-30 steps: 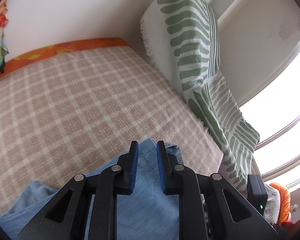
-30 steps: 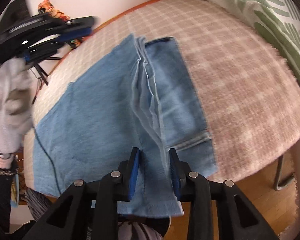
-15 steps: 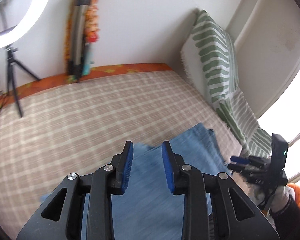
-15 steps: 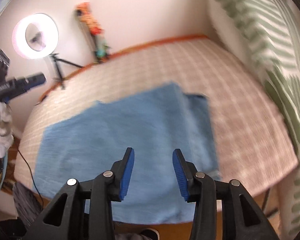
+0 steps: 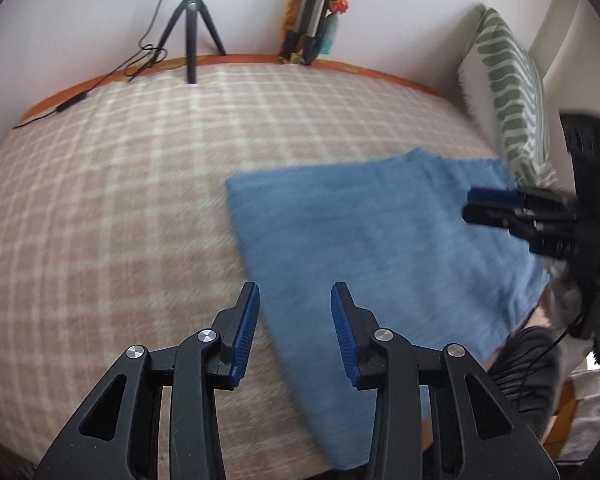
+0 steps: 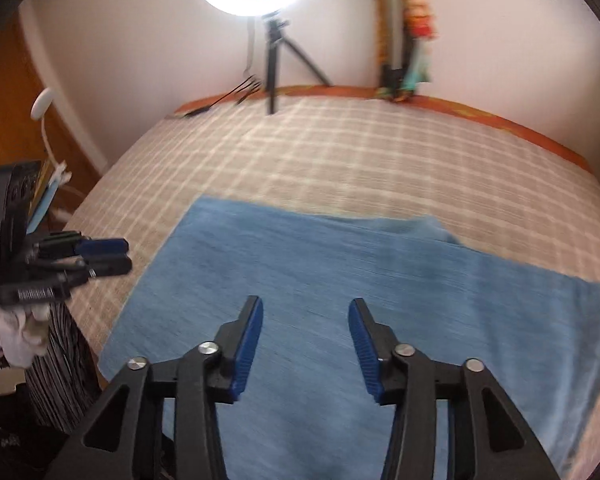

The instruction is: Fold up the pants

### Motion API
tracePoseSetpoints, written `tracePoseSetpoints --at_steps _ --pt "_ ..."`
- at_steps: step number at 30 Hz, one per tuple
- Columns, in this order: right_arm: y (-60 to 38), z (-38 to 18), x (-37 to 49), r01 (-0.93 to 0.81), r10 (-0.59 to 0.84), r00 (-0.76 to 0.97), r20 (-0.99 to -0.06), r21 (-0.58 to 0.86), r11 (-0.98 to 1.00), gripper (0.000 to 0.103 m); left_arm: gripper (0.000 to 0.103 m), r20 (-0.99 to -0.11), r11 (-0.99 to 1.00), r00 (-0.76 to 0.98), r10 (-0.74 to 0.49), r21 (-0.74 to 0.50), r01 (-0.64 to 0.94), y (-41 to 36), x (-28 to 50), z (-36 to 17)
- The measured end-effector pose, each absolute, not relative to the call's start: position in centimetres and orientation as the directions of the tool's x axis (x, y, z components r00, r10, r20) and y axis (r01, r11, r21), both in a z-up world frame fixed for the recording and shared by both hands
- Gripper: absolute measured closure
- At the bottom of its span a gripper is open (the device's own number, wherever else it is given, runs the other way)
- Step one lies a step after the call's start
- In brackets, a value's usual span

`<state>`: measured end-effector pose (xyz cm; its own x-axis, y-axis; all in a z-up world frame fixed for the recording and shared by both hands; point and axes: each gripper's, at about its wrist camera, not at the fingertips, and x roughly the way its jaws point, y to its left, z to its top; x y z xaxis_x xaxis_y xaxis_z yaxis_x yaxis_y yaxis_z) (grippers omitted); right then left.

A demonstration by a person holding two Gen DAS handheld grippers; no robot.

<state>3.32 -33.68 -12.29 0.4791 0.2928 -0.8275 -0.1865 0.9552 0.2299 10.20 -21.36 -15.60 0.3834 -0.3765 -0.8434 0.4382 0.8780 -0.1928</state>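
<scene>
Two grippers are recorded above the bed (image 5: 100, 208), each with nothing between its jaws. On the left, the left gripper (image 5: 295, 332) is seen clear of the cloth, over the left edge of the pants (image 5: 380, 240); its jaws have just been opening and stand apart, empty. A second ago they were nearly closed low over the denim; the release is judged to mark a fold completed.

At centre, the pants (image 6: 340, 280) are found lying flat on the checked blanket (image 6: 340, 152), near the front edge of the bed, as a broad blue rectangle. Where a bunched seam ridge was exposed a second ago, a smooth single face is now presented. The long axis is noted running across the right wrist view, left to right, parallel to the near bed edge; a slight doubled lip is visible at the far right corner. Waist and hem ends cannot be told apart.

On the right, the right gripper (image 6: 306, 340) is held above the middle of the cloth, jaws apart and empty. A further fold across the long axis is judged outstanding.
</scene>
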Motion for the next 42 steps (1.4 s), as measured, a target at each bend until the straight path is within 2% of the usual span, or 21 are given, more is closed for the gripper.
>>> tracePoseSetpoints --at_steps 3,8,17,22,26,28,29,32,38,39,41,42 --pt "-30.6 -13.5 4.9 -0.236 0.338 0.454 -0.824 0.254 0.938 0.062 0.067 -0.849 0.872 0.374 -0.373 -0.184 0.453 -20.9 8.3 -17.4" --pt "-25.9 -15.0 7.5 -0.302 0.41 0.399 -0.82 0.305 0.903 0.065 0.067 -0.856 0.868 0.406 -0.32 -0.093 0.488 -20.7 5.8 -19.2" --pt "-20.1 -17.7 11.3 -0.342 0.38 0.337 -0.861 0.264 0.902 0.064 0.067 -0.817 0.86 0.454 -0.355 -0.095 0.502 -18.7 2.5 -19.3" --pt "-19.5 -18.2 12.4 -0.329 0.354 0.313 -0.882 0.249 0.911 0.063 0.067 -0.799 0.846 0.49 -0.349 -0.043 0.532 -18.5 0.3 -19.2" --pt "-19.7 -18.0 13.8 -0.26 0.368 0.264 -0.891 0.302 0.917 0.06 0.067 -0.803 0.849 0.439 -0.403 -0.148 0.508 -17.3 0.3 -18.8" --pt "-19.4 -17.7 14.2 -0.233 0.372 0.231 -0.899 0.32 0.918 0.048 0.067 -0.802 0.847 0.4 -0.444 -0.231 0.478 -16.5 0.6 -18.8" --pt "-19.0 -17.4 14.5 -0.225 0.368 0.212 -0.905 0.321 0.92 0.047 0.067 -0.794 0.843 0.381 -0.474 -0.283 0.458 -16.0 0.9 -18.8" --pt "-17.5 -16.9 14.7 -0.225 0.329 0.17 -0.929 0.288 0.931 0.047 0.067 -0.771 0.827 0.358 -0.527 -0.367 0.426 -15.2 0.6 -18.7" --pt "-13.3 -17.5 14.4 -0.265 0.192 0.096 -0.977 0.161 0.951 0.047 0.066 -0.754 0.798 0.337 -0.565 -0.395 0.454 -15.5 -0.4 -18.2" --pt "-12.6 -17.7 14.3 -0.277 0.164 0.089 -0.982 0.134 0.951 0.046 0.057 -0.753 0.795 0.331 -0.568 -0.398 0.459 -15.7 -0.4 -18.2" --pt "-11.6 -18.2 14.0 -0.302 0.104 0.083 -0.991 0.074 0.951 0.048 0.045 -0.745 0.791 0.336 -0.577 -0.407 0.456 -15.7 -0.1 -18.1" --pt "-11.2 -18.3 13.9 -0.316 0.078 0.089 -0.993 0.046 0.948 0.055 0.045 -0.738 0.79 0.341 -0.582 -0.415 0.451 -15.7 0.1 -18.0"
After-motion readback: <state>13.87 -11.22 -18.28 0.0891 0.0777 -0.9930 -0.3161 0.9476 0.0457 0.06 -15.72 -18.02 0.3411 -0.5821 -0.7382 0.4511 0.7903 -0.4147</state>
